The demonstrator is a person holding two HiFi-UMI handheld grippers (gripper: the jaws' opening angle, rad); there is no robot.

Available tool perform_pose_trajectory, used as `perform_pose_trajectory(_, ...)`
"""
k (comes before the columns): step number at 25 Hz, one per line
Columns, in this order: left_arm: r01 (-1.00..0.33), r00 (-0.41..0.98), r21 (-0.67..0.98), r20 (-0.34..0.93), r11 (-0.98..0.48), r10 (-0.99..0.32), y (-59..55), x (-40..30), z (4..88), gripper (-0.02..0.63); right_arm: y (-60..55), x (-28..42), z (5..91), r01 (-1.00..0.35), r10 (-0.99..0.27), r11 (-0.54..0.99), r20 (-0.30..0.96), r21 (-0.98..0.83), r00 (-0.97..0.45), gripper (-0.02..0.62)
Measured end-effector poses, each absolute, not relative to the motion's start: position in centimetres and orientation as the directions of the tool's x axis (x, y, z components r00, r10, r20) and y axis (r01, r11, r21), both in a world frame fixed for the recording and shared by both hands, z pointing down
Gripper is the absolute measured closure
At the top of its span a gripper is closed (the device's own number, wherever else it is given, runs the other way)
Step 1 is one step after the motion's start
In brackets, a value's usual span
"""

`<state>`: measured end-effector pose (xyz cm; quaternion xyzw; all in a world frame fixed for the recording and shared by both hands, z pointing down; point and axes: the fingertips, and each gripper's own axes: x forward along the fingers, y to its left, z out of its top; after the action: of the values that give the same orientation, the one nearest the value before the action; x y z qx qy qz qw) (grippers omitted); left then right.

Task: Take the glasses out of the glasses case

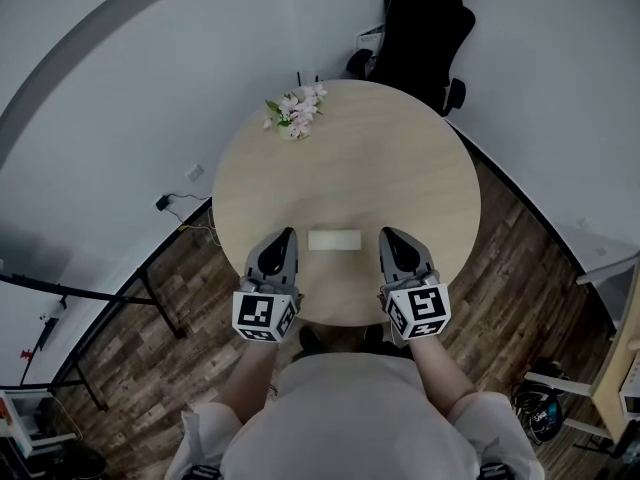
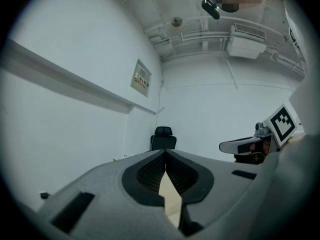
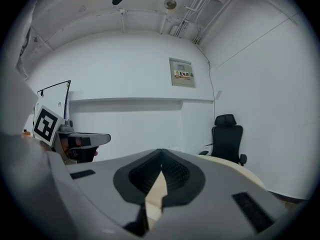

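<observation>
Head view has the pale, flat, rectangular glasses case [image 1: 334,240] lying closed near the round counter's [image 1: 400,158] front edge, between the left hand-held gripper [image 1: 289,234] and the right hand-held gripper [image 1: 386,234], while only the gripper views show both jaw pairs pressed together, empty, the case out of their sight.
</observation>
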<state>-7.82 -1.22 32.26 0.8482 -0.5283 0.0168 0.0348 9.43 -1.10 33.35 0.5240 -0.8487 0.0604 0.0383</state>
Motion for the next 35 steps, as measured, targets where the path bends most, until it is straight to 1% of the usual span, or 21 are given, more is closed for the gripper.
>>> perform_pose_trajectory(12, -0.899, 0.438, 0.068, 0.181, -0.433, -0.881, -0.5, -7.6, 38.0, 0.600, -0.3, 9.4, 38.8, -0.891, -0.860, 0.443, 0.237, -0.095, -0.453, 0.583)
perform_pose_trajectory(18, -0.896, 0.442, 0.069, 0.215, -0.438, -0.871, -0.3, -7.3, 39.3, 0.600, -0.1, 9.5, 39.8, -0.890, -0.853, 0.443, 0.256, -0.107, -0.455, 0.583)
perform_pose_trajectory(21, -0.894, 0.442, 0.038, 0.230, -0.446, -0.867, -0.3, -7.3, 39.7, 0.600, 0.0, 9.5, 40.0, -0.891, -0.852, 0.441, 0.260, -0.110, -0.454, 0.583)
perform_pose_trajectory(25, -0.868, 0.459, -0.060, 0.282, -0.493, -0.842, -0.3, -6.8, 40.8, 0.600, 0.2, 9.6, 40.4, -0.890, -0.849, 0.440, 0.268, -0.117, -0.455, 0.583)
perform_pose_trajectory(29, -0.798, 0.464, -0.223, 0.366, -0.560, -0.807, -0.3, -6.0, 41.9, 0.600, 0.3, 9.4, 40.8, -0.888, -0.843, 0.444, 0.278, -0.121, -0.460, 0.583)
perform_pose_trajectory(32, -0.711, 0.451, -0.365, 0.420, -0.601, -0.788, -0.1, -5.4, 42.7, 0.600, 0.3, 9.5, 41.0, -0.887, -0.841, 0.445, 0.284, -0.122, -0.461, 0.583)
perform_pose_trajectory(35, -0.587, 0.438, -0.501, 0.464, -0.636, -0.770, -0.1, -4.7, 43.6, 0.600, 0.1, 9.5, 41.2, -0.887, -0.839, 0.445, 0.290, -0.124, -0.462, 0.583)
